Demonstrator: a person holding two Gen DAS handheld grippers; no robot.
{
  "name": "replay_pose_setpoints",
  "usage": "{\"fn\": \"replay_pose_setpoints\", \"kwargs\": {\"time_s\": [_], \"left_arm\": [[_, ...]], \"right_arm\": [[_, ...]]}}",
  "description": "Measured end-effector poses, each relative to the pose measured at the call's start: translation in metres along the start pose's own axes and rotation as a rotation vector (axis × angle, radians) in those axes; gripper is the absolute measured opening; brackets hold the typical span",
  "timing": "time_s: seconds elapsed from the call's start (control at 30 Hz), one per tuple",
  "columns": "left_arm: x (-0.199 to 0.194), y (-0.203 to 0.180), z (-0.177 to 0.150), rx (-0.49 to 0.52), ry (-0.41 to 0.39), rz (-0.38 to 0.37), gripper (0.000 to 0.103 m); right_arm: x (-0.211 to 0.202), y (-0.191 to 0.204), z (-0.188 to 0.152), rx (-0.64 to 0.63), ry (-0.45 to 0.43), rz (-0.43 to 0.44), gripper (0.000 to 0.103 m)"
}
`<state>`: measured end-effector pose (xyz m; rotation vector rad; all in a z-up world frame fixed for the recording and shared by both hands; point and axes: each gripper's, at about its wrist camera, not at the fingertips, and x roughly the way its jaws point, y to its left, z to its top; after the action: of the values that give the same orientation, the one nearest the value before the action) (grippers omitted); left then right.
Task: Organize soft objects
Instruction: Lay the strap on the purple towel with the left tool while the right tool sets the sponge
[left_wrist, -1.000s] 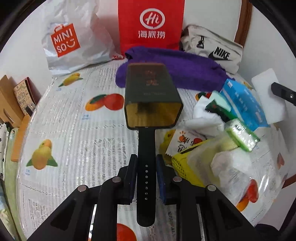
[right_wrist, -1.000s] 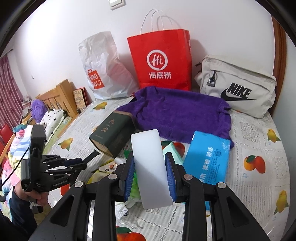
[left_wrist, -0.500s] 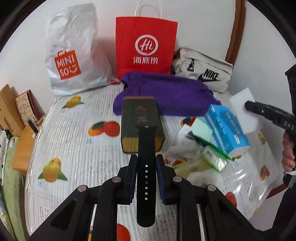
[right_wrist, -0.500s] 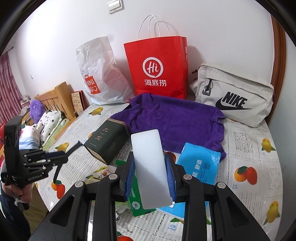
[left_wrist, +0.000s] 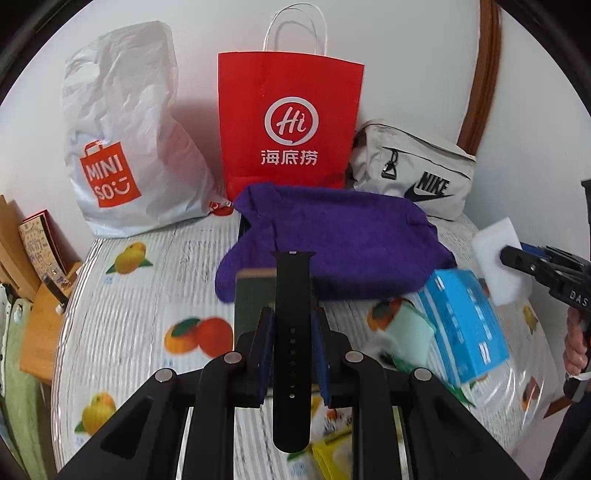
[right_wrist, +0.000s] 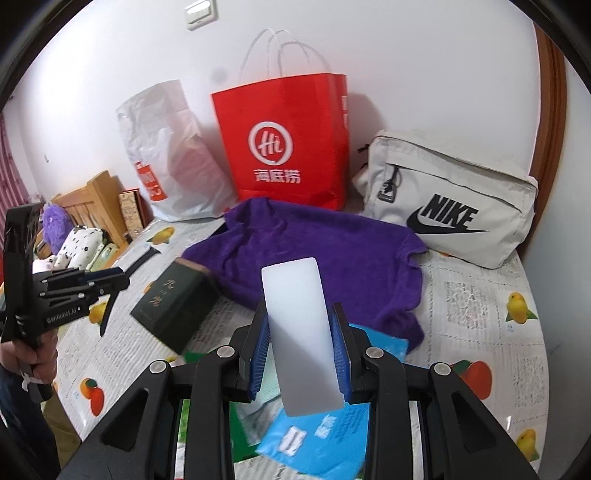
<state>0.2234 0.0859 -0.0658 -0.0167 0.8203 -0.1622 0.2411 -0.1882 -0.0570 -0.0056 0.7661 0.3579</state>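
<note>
Both tools higher: strap (left_wrist: 291, 343) in left (left_wrist: 291, 354), sponge (right_wrist: 301, 332) in right (right_wrist: 300, 354).

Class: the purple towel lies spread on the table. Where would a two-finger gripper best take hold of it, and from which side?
Pinch the purple terry towel at its bare right-hand corner, coming down from above: it lies flat, so only an edge fold fits between fingers.

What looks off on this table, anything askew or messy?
The purple towel lies rumpled, one edge draped over the dark green box, which sits skewed. Tissue packs, including a blue one, are heaped untidily near the front edge. Nothing looks spilled or damaged.
</note>
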Motion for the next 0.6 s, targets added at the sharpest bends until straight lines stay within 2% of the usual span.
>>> {"fn": "replay_pose_setpoints", "kwargs": {"time_s": [0.3, 0.6], "left_arm": [[0.044, 0.007, 0.03, 0.003, 0.017, -0.016, 0.02], [0.084, 0.015, 0.054, -0.033, 0.049, -0.024, 0.02]], "right_arm": [[0.024, -0.033, 0.014, 0.033, 0.021, -0.052, 0.032], [0.076, -0.054, 0.037, 0.049, 0.05, -0.051, 0.032]]}}
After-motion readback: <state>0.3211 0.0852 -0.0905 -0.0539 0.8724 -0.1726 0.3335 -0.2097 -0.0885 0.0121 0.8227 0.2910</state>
